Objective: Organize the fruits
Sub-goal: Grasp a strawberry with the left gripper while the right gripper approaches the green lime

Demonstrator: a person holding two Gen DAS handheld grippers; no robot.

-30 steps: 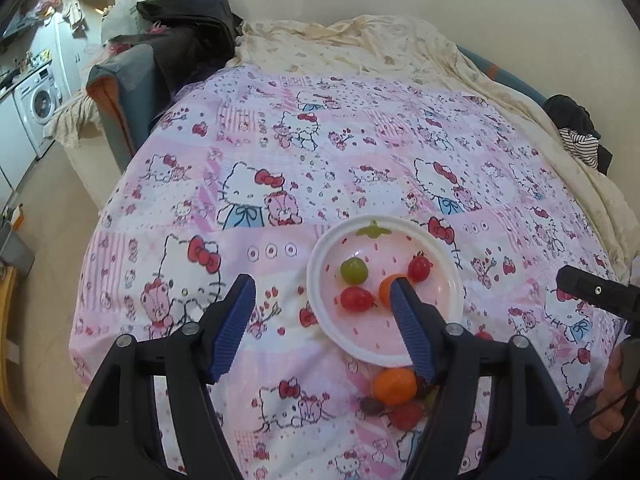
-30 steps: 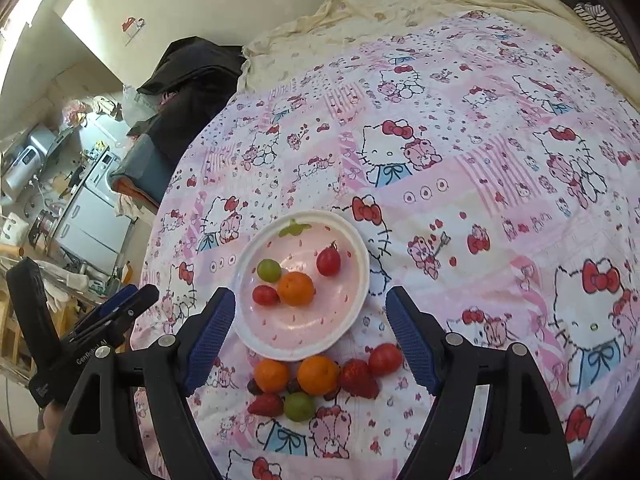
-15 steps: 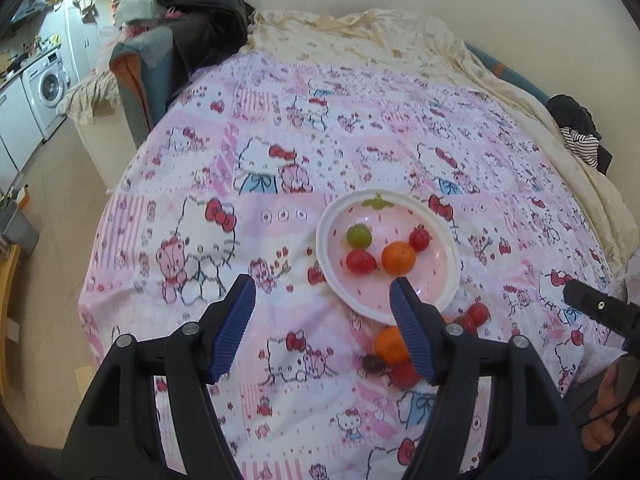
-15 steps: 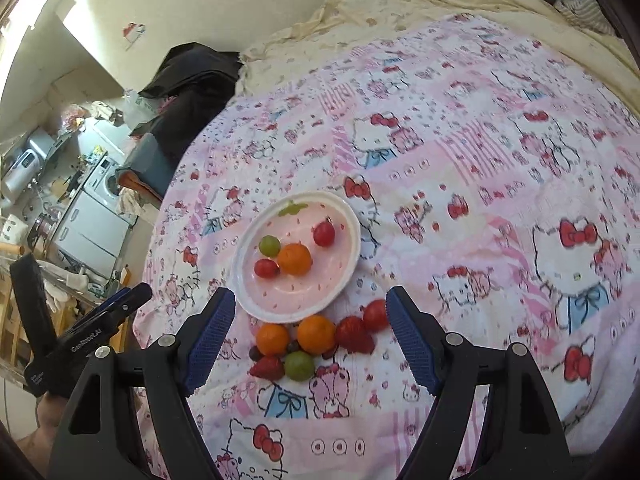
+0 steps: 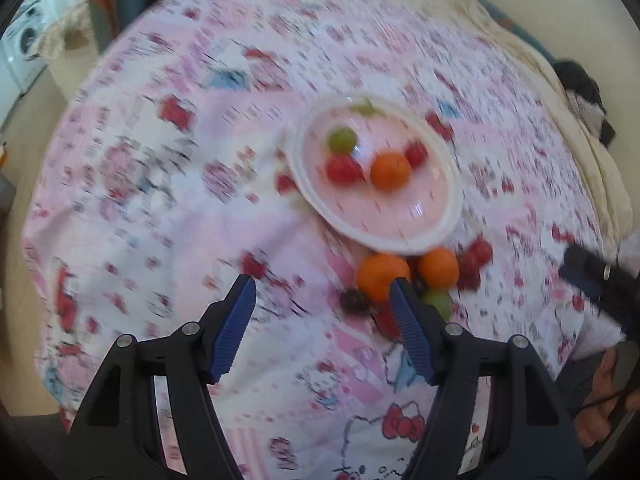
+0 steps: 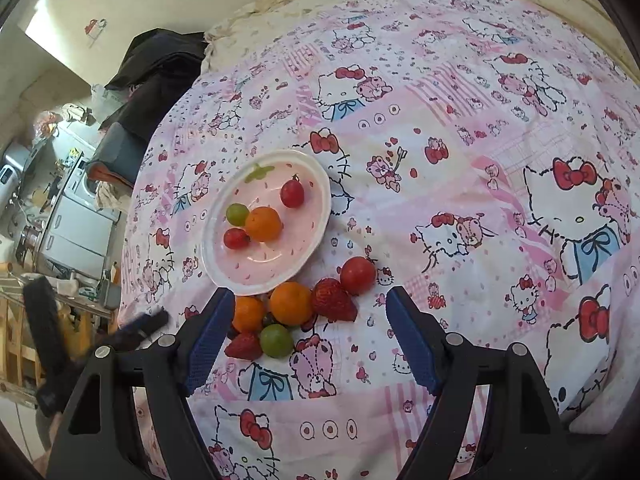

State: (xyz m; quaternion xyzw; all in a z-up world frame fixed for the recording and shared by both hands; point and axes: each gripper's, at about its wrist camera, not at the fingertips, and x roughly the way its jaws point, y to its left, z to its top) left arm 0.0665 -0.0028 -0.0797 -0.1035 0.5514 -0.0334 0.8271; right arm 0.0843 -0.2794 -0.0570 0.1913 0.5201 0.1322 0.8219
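The right gripper [image 6: 306,336] hangs with fingers spread and empty over a loose fruit cluster [image 6: 294,308] on the bed [image 6: 460,128]: two oranges, two strawberries, one green grape, one tomato. The left gripper [image 5: 322,320], just narrowing, holds nothing. Beyond, the plate [image 6: 316,200] carries four fruits. No readable writing.

Both wrist cameras look steeply down, sharing the plate [image 5: 448,216] [image 6: 320,216].
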